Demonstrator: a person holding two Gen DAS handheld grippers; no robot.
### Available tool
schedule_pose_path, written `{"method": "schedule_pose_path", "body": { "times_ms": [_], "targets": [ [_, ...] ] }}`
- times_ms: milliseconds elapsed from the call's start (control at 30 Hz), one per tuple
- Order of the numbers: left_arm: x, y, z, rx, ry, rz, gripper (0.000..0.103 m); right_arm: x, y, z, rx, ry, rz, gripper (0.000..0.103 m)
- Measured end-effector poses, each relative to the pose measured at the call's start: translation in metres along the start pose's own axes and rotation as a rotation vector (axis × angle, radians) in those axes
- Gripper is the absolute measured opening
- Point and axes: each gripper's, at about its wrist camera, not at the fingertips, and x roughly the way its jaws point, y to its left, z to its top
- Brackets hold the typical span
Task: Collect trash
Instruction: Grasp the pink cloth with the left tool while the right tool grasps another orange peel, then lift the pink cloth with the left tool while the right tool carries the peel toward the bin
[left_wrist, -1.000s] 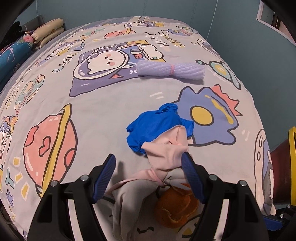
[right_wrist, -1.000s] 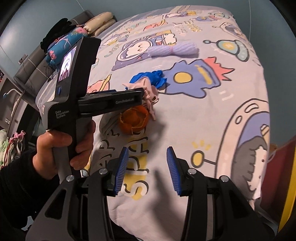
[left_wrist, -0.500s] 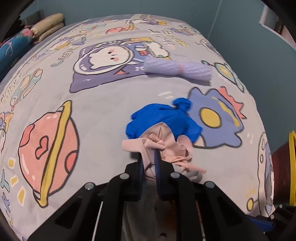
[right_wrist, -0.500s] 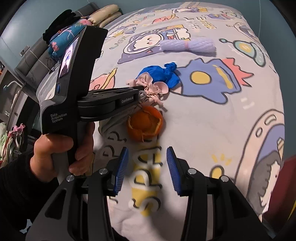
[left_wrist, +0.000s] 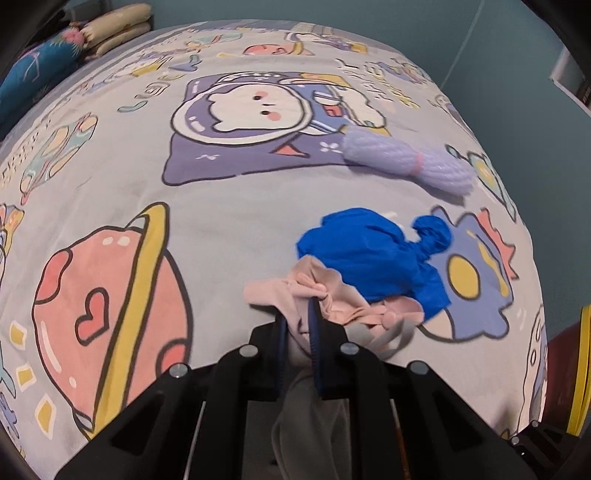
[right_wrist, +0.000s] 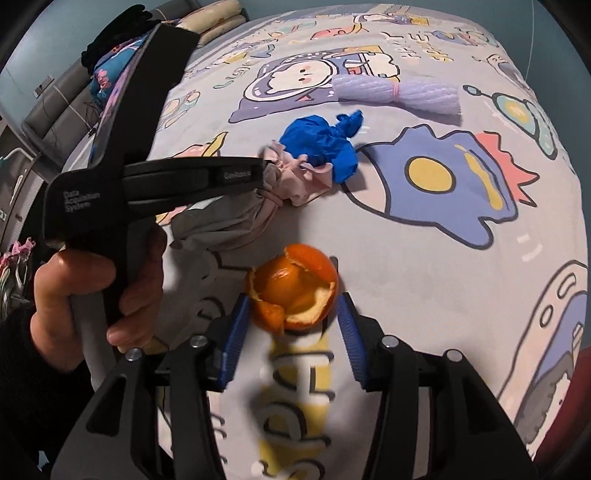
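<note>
Your left gripper (left_wrist: 297, 325) has its jaws pressed nearly together, pinching the gathered neck of the pink-and-grey cloth bag (right_wrist: 291, 177). That fabric is soft and limp, so it will sag and swing when lifted; your hold at the bunched, tied part is probably the best place.

Your right gripper (right_wrist: 291, 325) has its jaws spreading apart, with the orange peel (right_wrist: 295, 295) between them and the pads not yet pressing on it. The peel is light, hollow and torn open at the top, so it will likely crush or slip under a hard squeeze; take it low across its rounder sides.

Beyond the bag, touching its far side, lies the crumpled blue plastic bag (left_wrist: 373, 258), light and slick. Farther off rests the lilac foam net (left_wrist: 402, 166), springy and easy to pinch at its pink band.

The bed (left_wrist: 229, 221) gives open room to the left; its right edge falls away near the blue bag.
</note>
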Motion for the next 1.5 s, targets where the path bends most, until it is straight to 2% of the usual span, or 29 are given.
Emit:
{"method": "schedule_pose_path", "body": {
  "times_ms": [67, 200, 433, 533, 600, 733, 900, 1167, 1500],
  "targets": [
    [0.002, 0.007, 0.004, -0.021, 0.0, 0.005, 0.006, 0.003, 0.005, 0.006, -0.017, -0.008, -0.011, 0.047],
    [0.006, 0.02, 0.01, -0.061, 0.004, 0.004, 0.004, 0.008, 0.011, 0.012, -0.04, -0.013, -0.026, 0.045],
    [0.009, 0.02, 0.005, -0.046, -0.005, 0.028, 0.002, 0.015, 0.008, 0.003, -0.024, 0.015, -0.017, 0.045],
    [0.004, 0.013, -0.002, -0.021, -0.014, 0.052, 0.002, 0.022, 0.007, 0.002, 0.004, 0.035, 0.038, 0.04],
    [0.001, 0.008, -0.008, 0.011, -0.023, 0.077, 0.002, 0.019, 0.01, 0.003, -0.006, 0.011, 0.03, 0.037],
    [-0.009, 0.015, -0.006, -0.015, -0.034, 0.074, 0.002, 0.008, 0.007, 0.004, 0.004, -0.02, 0.018, 0.031],
    [-0.039, 0.026, 0.005, -0.031, -0.105, 0.098, 0.002, -0.012, -0.017, 0.01, 0.086, -0.075, -0.001, 0.031],
    [-0.1, 0.046, 0.011, -0.037, -0.226, 0.132, 0.002, -0.062, -0.036, 0.011, 0.134, -0.171, -0.021, 0.031],
    [-0.173, 0.047, -0.007, -0.008, -0.357, 0.079, 0.002, -0.106, -0.043, -0.006, 0.131, -0.223, -0.076, 0.031]
  ]
}}
